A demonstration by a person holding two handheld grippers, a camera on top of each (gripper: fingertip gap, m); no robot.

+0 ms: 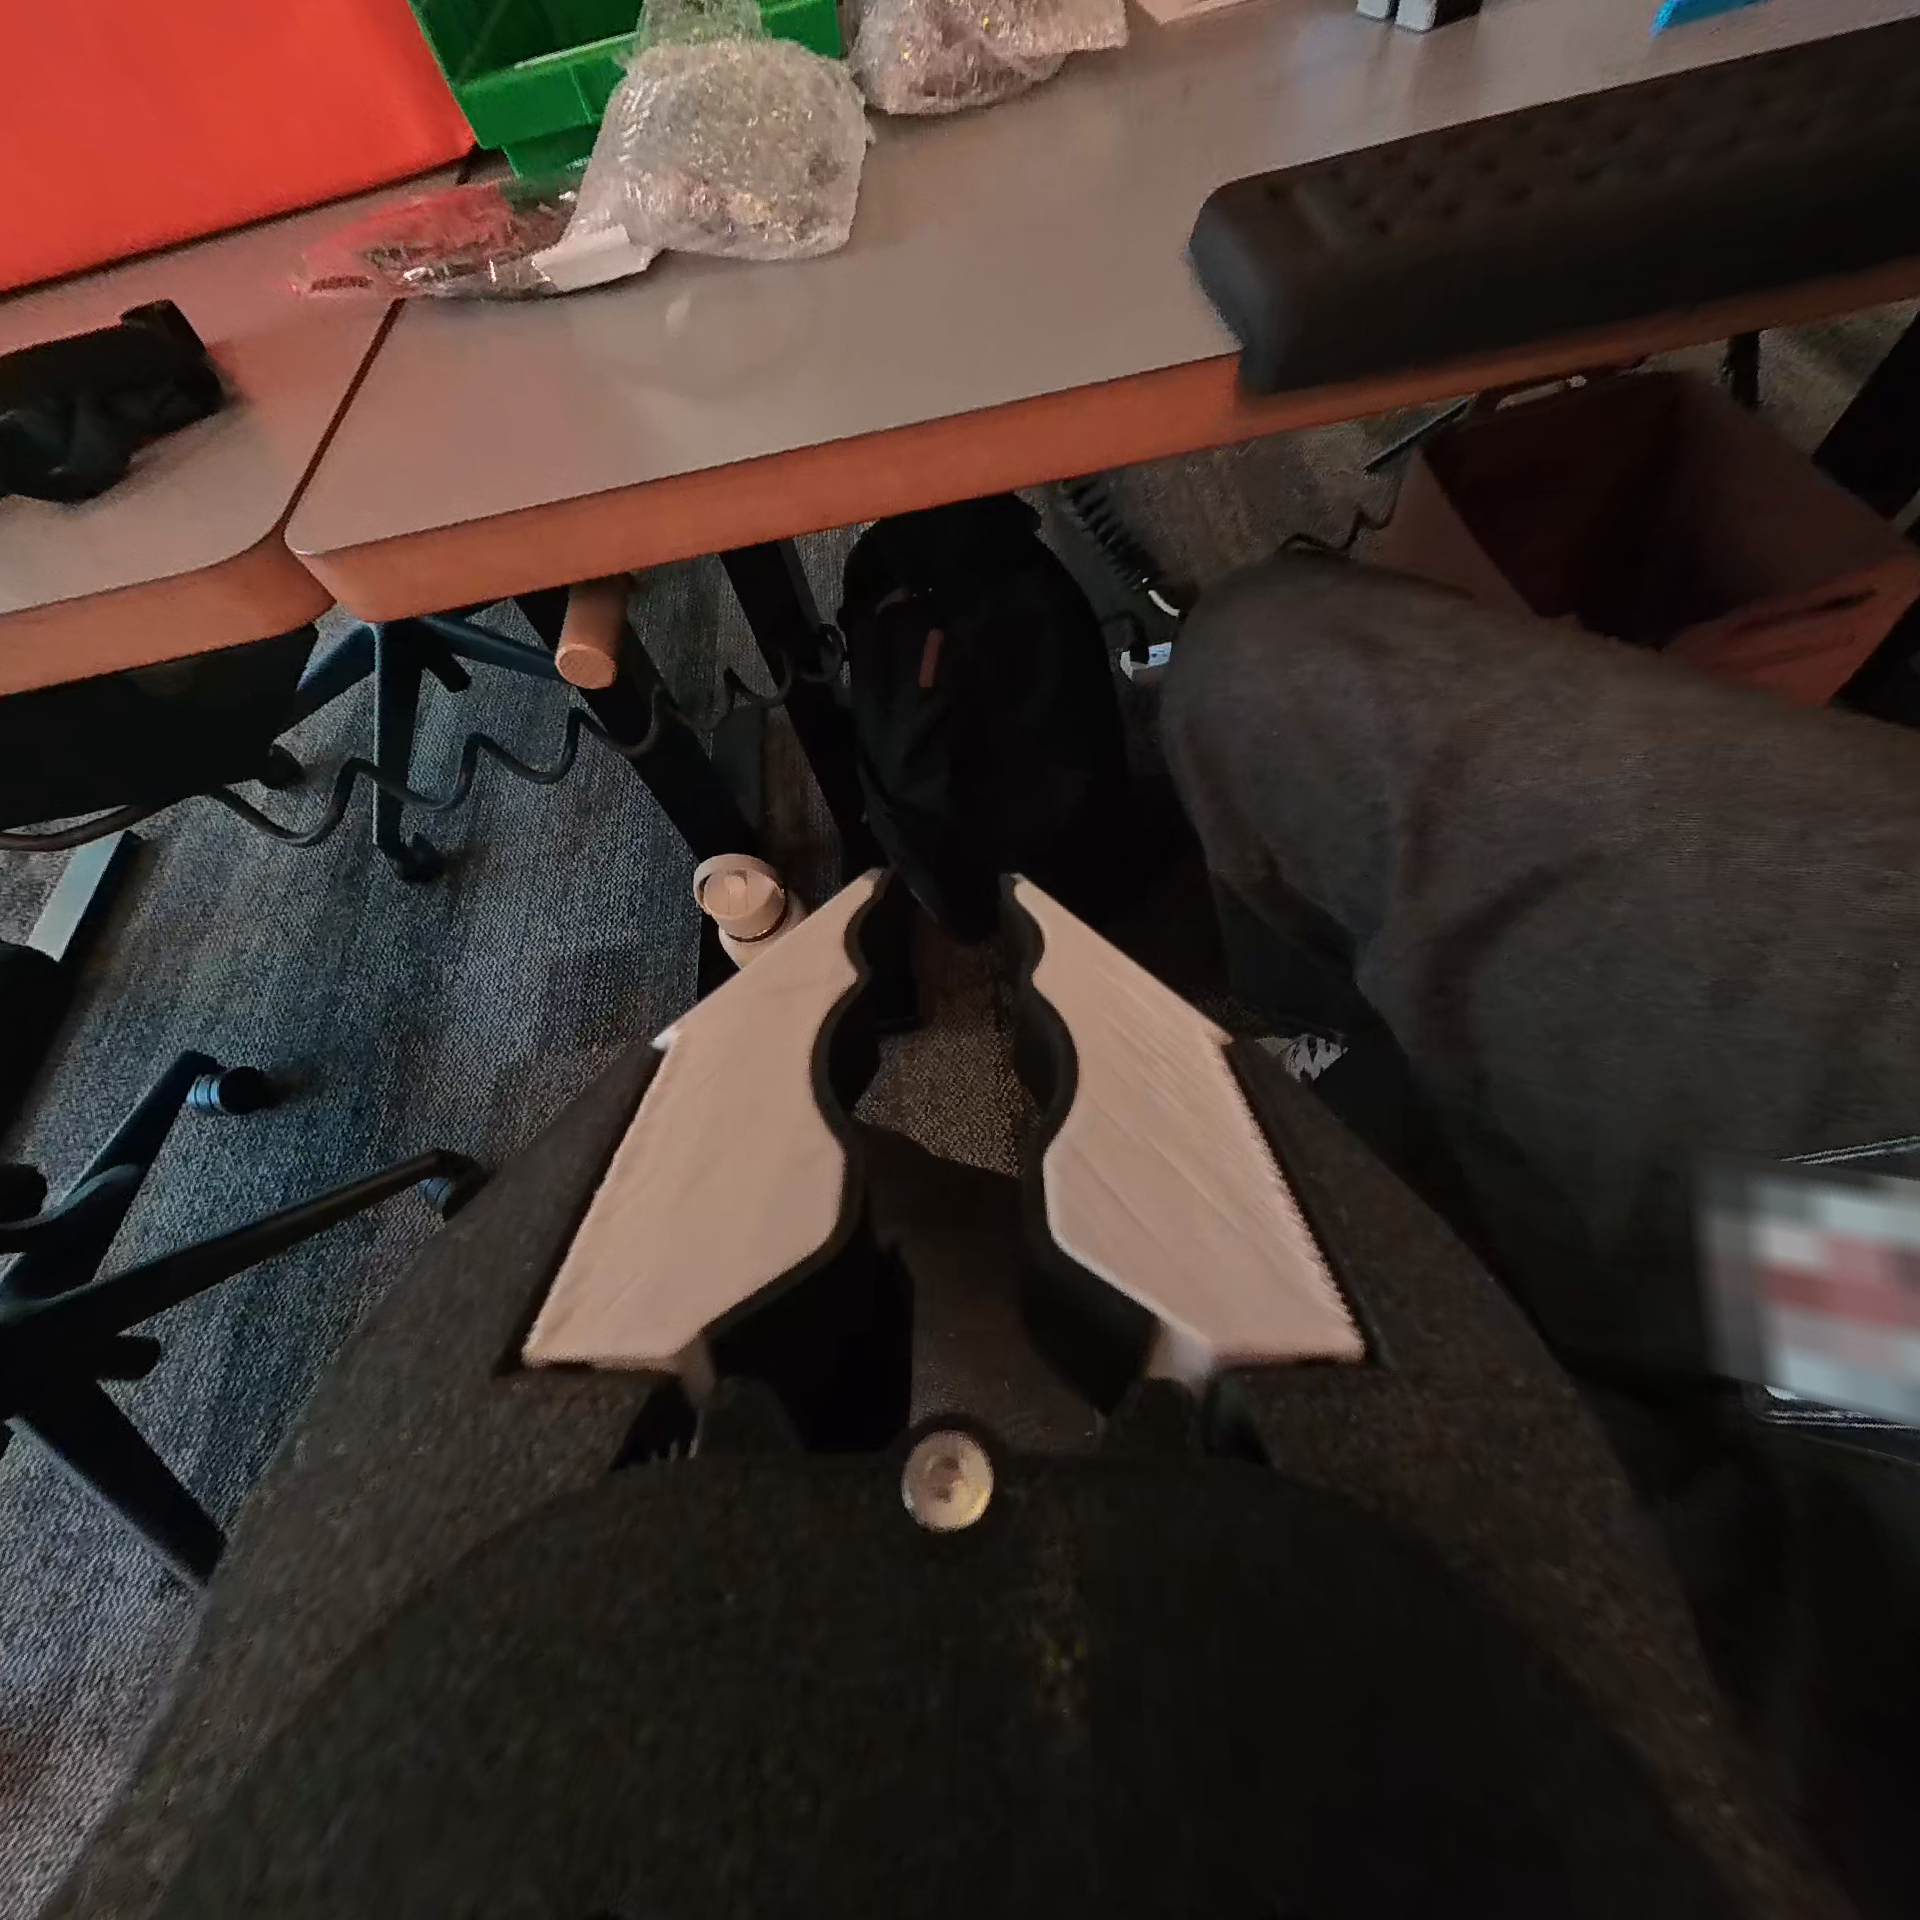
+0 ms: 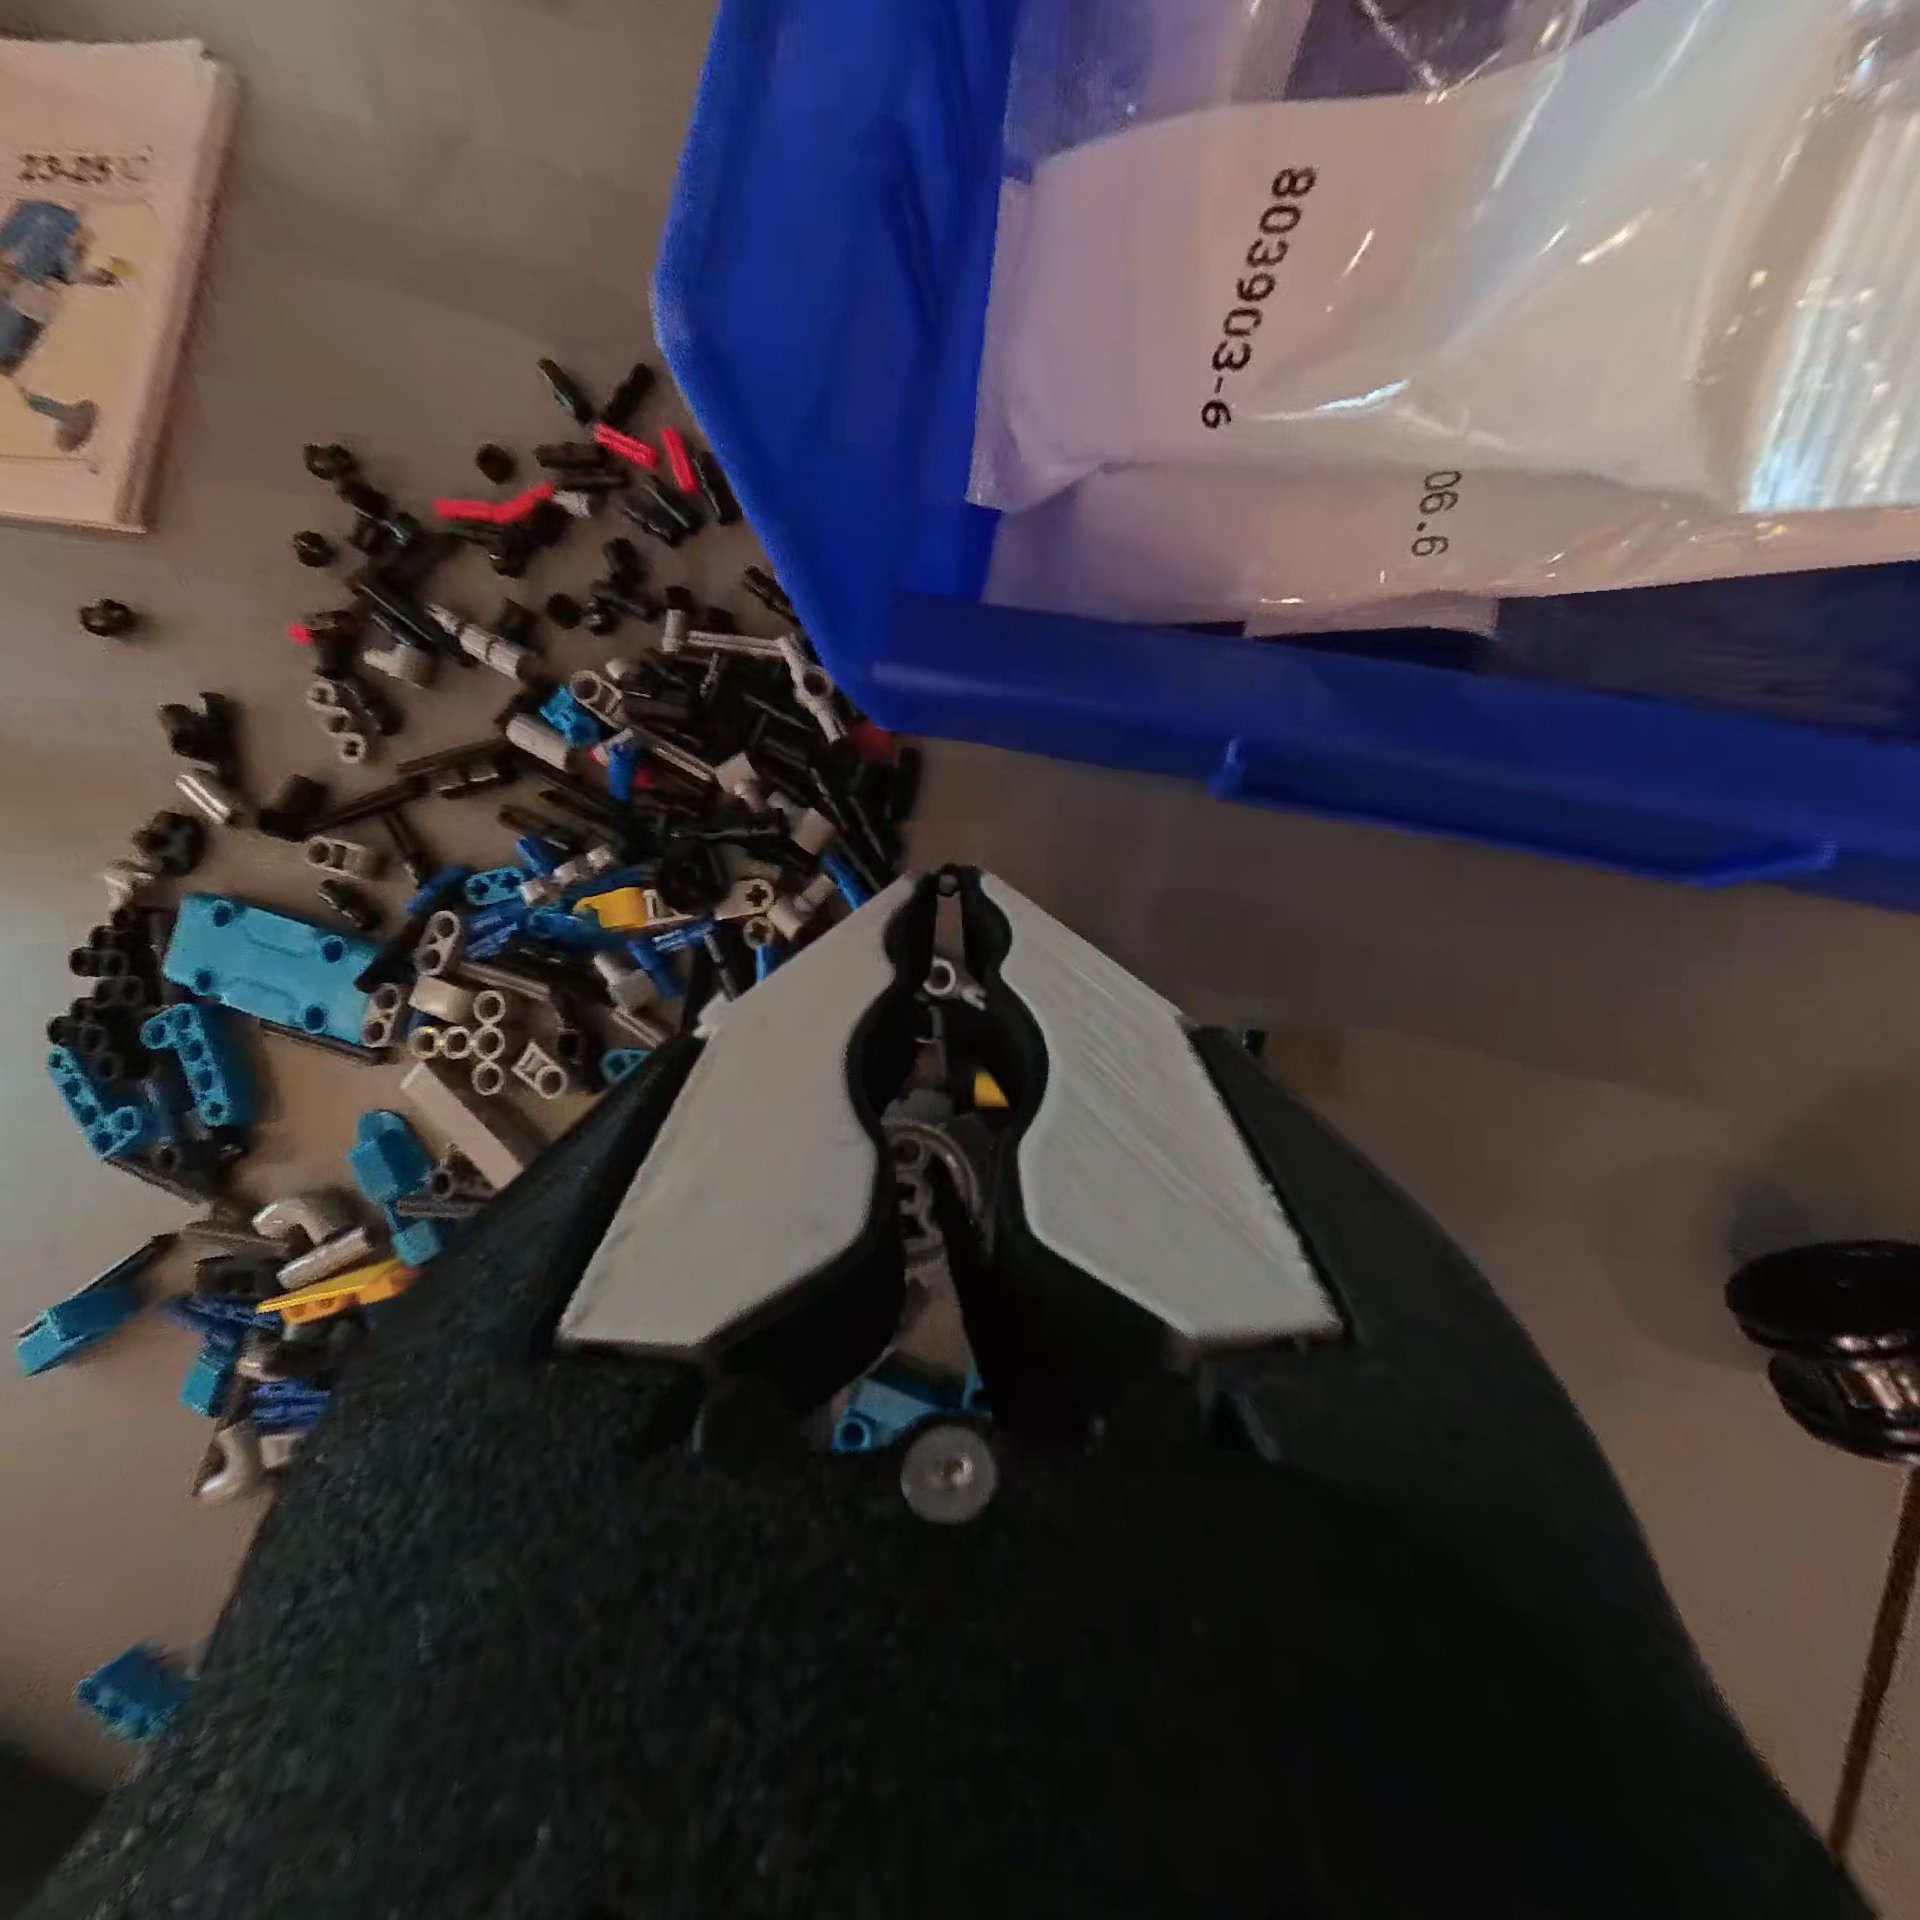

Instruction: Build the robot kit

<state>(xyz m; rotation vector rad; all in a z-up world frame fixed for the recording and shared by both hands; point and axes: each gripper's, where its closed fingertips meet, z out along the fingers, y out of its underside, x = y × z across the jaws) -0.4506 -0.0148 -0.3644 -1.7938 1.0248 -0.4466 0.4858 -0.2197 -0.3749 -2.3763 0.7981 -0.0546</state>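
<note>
The right gripper [image 2: 948, 883] pinches a tiny, light, stiff black piece [image 2: 948, 886] at its tips; the left gripper [image 1: 943, 883] hangs spread, empty.

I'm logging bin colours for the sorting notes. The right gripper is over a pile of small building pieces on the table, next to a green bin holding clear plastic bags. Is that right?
Not quite: the bin beside the pile of small building pieces is blue, not green, as the right wrist view shows. The rest holds: the right gripper is over the pile on the table, and clear plastic bags lie in the bin.
</note>
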